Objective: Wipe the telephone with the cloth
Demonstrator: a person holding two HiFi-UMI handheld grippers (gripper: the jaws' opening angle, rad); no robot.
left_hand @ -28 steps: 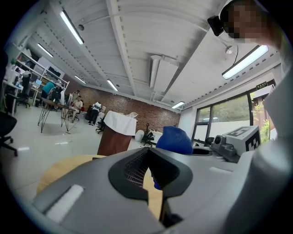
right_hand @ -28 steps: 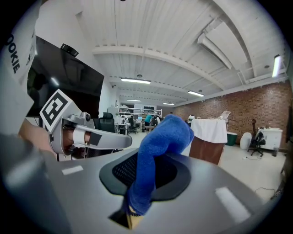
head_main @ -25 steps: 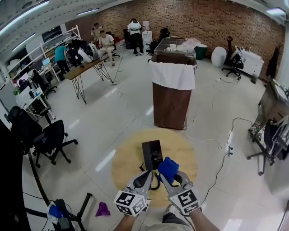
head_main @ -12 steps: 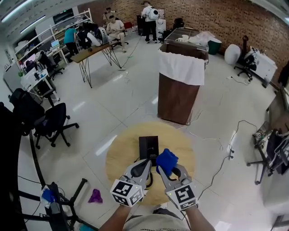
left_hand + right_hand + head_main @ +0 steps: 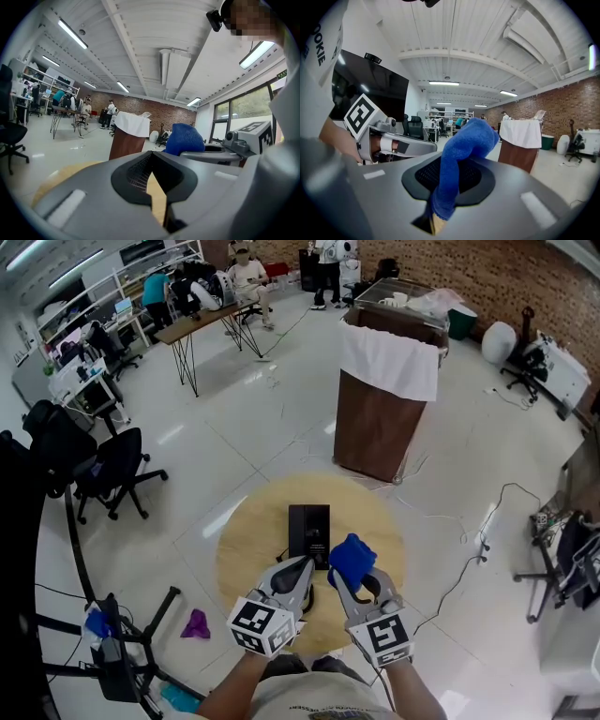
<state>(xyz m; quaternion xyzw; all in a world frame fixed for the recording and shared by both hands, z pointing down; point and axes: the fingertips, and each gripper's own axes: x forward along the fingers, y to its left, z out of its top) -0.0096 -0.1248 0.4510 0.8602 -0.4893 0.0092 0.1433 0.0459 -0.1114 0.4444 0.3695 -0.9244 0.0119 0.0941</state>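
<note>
A black telephone (image 5: pixel 309 528) lies on the round wooden table (image 5: pixel 246 559), with its dark cord trailing toward me. My right gripper (image 5: pixel 343 574) is shut on a blue cloth (image 5: pixel 352 560), which bunches up above the jaws just right of the phone's near end. In the right gripper view the blue cloth (image 5: pixel 461 154) stands up out of the closed jaws. My left gripper (image 5: pixel 302 570) is shut with nothing in it, close beside the right one and just short of the phone. The left gripper view shows the blue cloth (image 5: pixel 185 138) to its right.
A brown bin (image 5: pixel 375 423) draped with a white cloth stands on the floor beyond the table. Black office chairs (image 5: pixel 112 470) stand to the left. A purple rag (image 5: pixel 194 623) lies on the floor at lower left. Cables (image 5: pixel 473 545) run across the floor on the right.
The view has shifted so the table and phone sit higher and closer. Both grippers stay side by side near the phone's near end, the cloth still held in the right one.
</note>
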